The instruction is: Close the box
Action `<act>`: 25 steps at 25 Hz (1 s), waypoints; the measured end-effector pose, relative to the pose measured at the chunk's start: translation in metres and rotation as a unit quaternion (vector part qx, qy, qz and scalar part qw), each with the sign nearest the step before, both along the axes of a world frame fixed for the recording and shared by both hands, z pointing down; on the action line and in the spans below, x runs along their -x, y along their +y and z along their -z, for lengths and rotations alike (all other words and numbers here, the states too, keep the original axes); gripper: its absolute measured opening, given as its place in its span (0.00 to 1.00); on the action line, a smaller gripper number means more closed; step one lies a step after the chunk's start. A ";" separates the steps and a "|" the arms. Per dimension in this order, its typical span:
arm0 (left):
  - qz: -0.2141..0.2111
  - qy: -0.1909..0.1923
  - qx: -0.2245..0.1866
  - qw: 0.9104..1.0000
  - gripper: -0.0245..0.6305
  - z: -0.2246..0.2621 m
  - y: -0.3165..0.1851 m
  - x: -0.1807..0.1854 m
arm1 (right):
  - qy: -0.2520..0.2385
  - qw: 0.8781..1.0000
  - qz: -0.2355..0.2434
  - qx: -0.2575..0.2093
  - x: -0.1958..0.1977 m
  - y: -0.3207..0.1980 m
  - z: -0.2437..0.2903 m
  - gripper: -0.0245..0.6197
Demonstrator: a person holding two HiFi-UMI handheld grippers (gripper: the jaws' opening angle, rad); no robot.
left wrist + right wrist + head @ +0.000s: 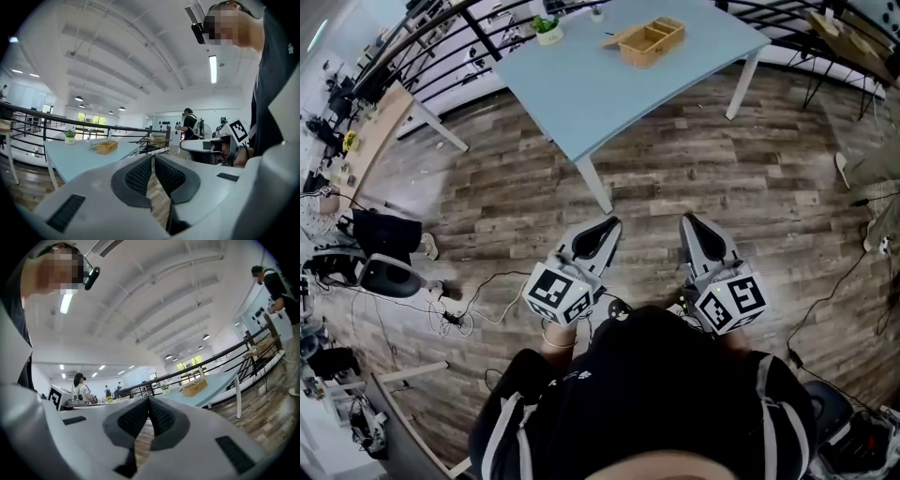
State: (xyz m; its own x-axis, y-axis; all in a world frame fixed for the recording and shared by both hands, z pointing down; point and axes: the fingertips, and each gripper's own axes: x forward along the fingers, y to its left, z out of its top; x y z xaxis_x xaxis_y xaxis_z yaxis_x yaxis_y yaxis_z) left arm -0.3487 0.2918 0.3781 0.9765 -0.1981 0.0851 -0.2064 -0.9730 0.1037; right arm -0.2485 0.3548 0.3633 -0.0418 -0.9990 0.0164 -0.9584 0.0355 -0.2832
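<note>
A wooden box [652, 42] with open compartments stands on the far part of the light blue table [581, 89], its lid flap lying out to its left. The same box shows small in the left gripper view [107, 147] and the right gripper view [194, 387]. My left gripper [610, 225] and right gripper [687, 220] hang side by side over the wooden floor, close to the body and well short of the table. The left gripper [153, 157] has its jaws together with nothing between them. So does the right gripper [148, 398].
A small potted plant [547, 28] stands on the table behind the box. Black railings [441, 47] run behind the table. A desk [366, 141], bags and cables [450, 314] lie at the left. Other people [190, 124] stand far off.
</note>
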 end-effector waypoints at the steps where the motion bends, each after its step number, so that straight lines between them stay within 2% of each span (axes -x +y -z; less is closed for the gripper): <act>1: 0.001 -0.001 0.000 1.000 0.08 0.000 0.001 -0.002 | 0.006 1.000 0.001 0.001 -0.002 0.001 0.000 0.04; 9: 0.006 -0.004 0.000 1.000 0.08 0.005 0.004 -0.029 | 0.014 1.000 0.002 0.013 -0.028 0.006 -0.002 0.04; 19: 0.005 -0.010 -0.006 1.000 0.08 0.005 0.017 -0.083 | 0.007 1.000 0.000 0.009 -0.083 0.019 -0.007 0.04; 25: 0.022 -0.016 -0.008 1.000 0.08 0.004 0.025 -0.105 | 0.007 1.000 0.016 0.008 -0.107 0.024 -0.009 0.06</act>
State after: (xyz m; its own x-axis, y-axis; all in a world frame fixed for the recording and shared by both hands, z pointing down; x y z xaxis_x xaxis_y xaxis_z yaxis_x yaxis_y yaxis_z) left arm -0.2435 0.3169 0.3742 0.9637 -0.2420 0.1126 -0.2515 -0.9645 0.0801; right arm -0.1417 0.3784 0.3721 -0.0732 -0.9968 0.0334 -0.9609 0.0615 -0.2700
